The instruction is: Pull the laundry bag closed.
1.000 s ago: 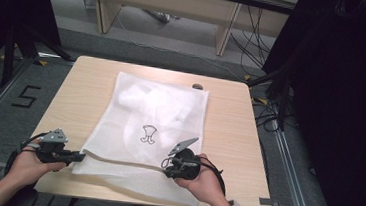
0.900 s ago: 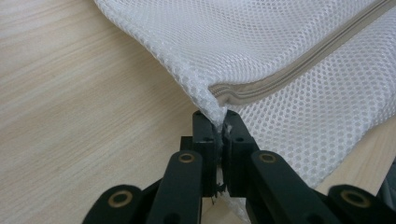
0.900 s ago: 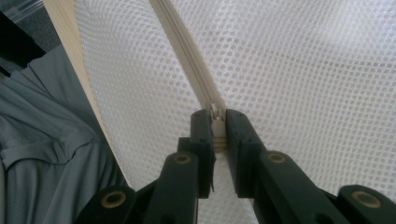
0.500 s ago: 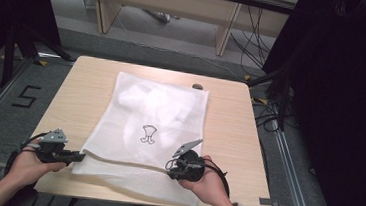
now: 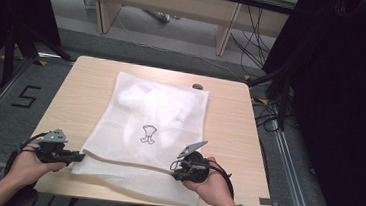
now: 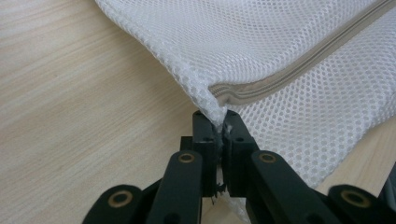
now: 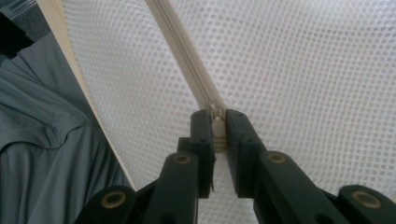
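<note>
Nearest the person, at the front edge of the tabletop (image 5: 77,81), both hands hold their tools over the near end of a white mesh laundry bag (image 5: 153,130). The left claw (image 5: 77,157) is clamped on the bag's near left corner: in the left gripper view its two black jaws stand pressed together with a pinch of mesh (image 6: 215,116) squeezed between them, right where the beige zipper (image 6: 299,70) ends at the seam. The left hand (image 5: 27,162) sits just off the tabletop's front left edge.

The right claw (image 5: 174,168) is closed on the zipper farther along the same near end of the bag. In the right gripper view the jaws meet on the beige zipper band (image 7: 187,60), with a small beige piece, seemingly the slider or pull (image 7: 217,133), caught between them; I cannot tell which of the two it is. The right hand (image 5: 211,183) rests on the tabletop near the bag's near right corner, and grey clothing (image 7: 42,154) of the person shows past the tabletop's edge.

Between the two claws the zipper runs as a faint line across the bag. Beyond them the bag lies flat on the tabletop, stretching away toward the far edge, with a small dark printed mark (image 5: 148,134) at its middle and pale contents showing dimly through the mesh. A small dark object (image 5: 198,87) lies on the tabletop just past the bag's far right corner.
</note>
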